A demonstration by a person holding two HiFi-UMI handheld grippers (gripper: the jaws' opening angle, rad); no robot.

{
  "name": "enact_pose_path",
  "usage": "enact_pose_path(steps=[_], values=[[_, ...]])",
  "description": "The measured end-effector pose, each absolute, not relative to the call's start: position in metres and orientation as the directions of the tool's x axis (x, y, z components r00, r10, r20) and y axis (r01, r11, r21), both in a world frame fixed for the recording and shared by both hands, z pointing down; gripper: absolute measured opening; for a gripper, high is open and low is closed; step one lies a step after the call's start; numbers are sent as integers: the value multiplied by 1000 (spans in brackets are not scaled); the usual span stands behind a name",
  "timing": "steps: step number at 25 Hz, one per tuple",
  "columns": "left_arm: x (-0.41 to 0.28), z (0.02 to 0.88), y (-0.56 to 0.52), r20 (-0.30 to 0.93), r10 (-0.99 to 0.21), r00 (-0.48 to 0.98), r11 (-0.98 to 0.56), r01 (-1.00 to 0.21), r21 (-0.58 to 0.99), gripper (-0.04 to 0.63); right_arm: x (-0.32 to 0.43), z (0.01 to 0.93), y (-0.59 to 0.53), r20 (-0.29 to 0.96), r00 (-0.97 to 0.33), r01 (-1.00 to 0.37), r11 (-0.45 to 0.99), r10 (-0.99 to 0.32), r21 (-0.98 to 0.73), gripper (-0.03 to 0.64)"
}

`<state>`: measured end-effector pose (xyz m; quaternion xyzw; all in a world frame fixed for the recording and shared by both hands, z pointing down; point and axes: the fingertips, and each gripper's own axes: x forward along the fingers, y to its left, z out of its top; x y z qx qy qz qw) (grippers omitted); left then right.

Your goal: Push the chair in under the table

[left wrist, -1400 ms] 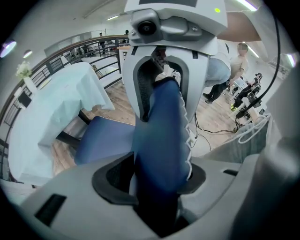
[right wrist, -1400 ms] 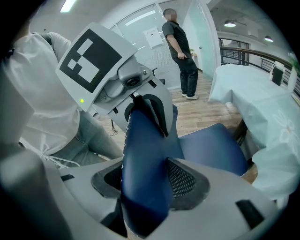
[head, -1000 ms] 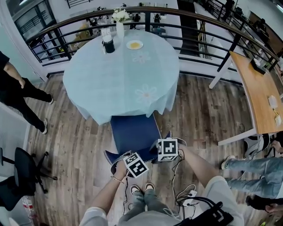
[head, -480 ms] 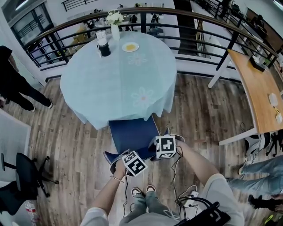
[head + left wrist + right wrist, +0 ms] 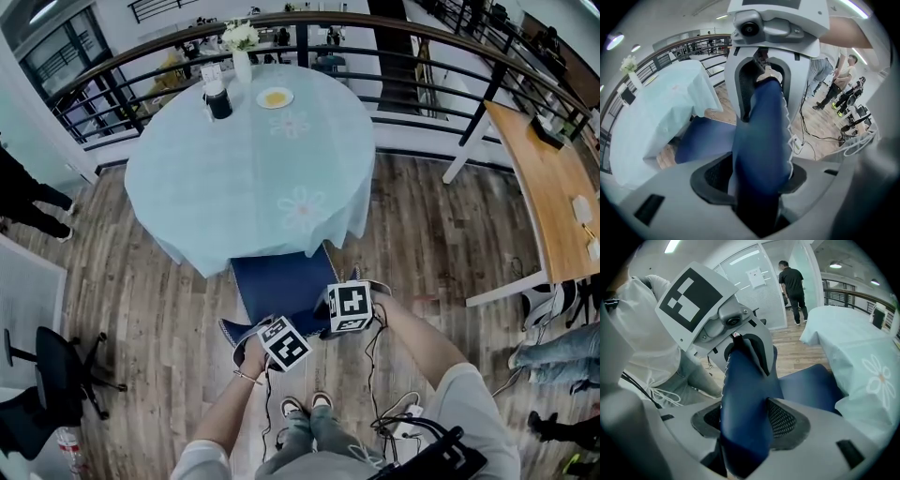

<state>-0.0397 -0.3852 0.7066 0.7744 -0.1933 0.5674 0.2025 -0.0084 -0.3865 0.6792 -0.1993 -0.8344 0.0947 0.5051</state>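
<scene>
A blue chair [image 5: 281,281] stands at the near edge of the round table [image 5: 244,178] with a pale blue cloth, the front of its seat tucked under the cloth's hem. Both grippers hold the top of the chair's back. My left gripper [image 5: 284,343] is shut on the blue chair back [image 5: 759,136], which fills the gap between its jaws [image 5: 757,176]. Just to its right, my right gripper [image 5: 349,309] is likewise shut on the chair back [image 5: 745,380], its jaws pressing from either side [image 5: 745,425]. The chair's legs are hidden.
On the table's far side stand a vase of flowers [image 5: 241,45], a dark cup [image 5: 218,101] and a small plate [image 5: 275,97]. A black railing [image 5: 422,42] curves behind. A wooden desk [image 5: 548,197] is at right, an office chair [image 5: 47,375] at left, cables [image 5: 394,412] by my feet.
The chair and both grippers have edged slightly toward the table. The person at the left has walked almost out of view.
</scene>
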Motion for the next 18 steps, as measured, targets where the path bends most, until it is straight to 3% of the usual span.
enact_pose_path(steps=[18], values=[[-38, 708, -384, 953, -44, 299, -846, -519, 124, 215, -8, 681, -387, 815, -393, 215, 905, 425, -368, 247]])
